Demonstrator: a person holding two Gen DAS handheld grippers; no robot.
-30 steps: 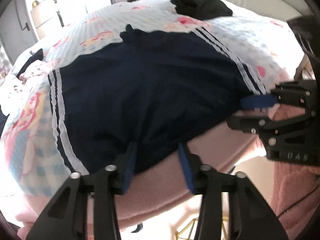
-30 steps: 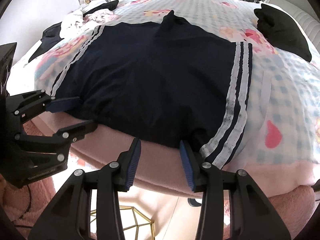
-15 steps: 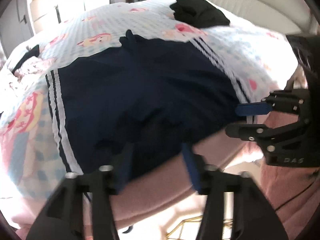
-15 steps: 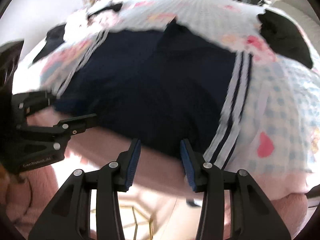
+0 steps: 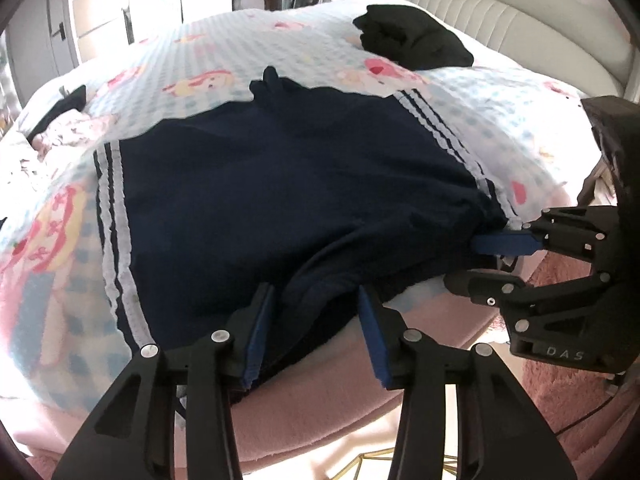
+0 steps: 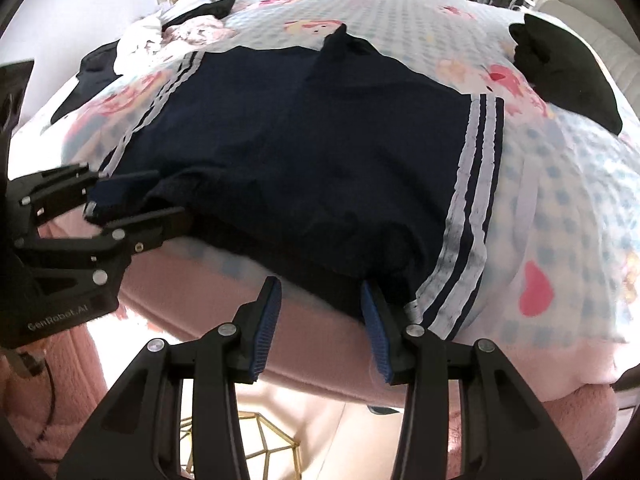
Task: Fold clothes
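Navy shorts [image 5: 280, 200] with white side stripes lie flat on the bed, waistband toward me. My left gripper [image 5: 316, 308] is at the waistband's left part. Its jaws are closing, and a raised bunch of navy cloth sits between the pads without being clamped. In the right wrist view that same left gripper [image 6: 136, 208] comes in from the left with a fold of the shorts [image 6: 320, 140] between its fingers. My right gripper [image 6: 320, 308] stands open at the waistband by the striped right side, its right pad against the cloth. From the left wrist view, the right gripper [image 5: 484, 264] straddles that corner.
A checked quilt [image 5: 500, 112] with pink prints covers the bed, over a pink blanket edge [image 6: 200, 292]. A folded black garment [image 5: 412, 40] lies at the far right and loose clothes [image 6: 180, 32] at the far left. A gold wire frame [image 6: 256, 440] stands on the floor below.
The left jaws spread, then narrowed around a bunch of waistband that now stands up between them. The waistband has lifted, and checked quilt shows beneath it. The right gripper's opening is unchanged.
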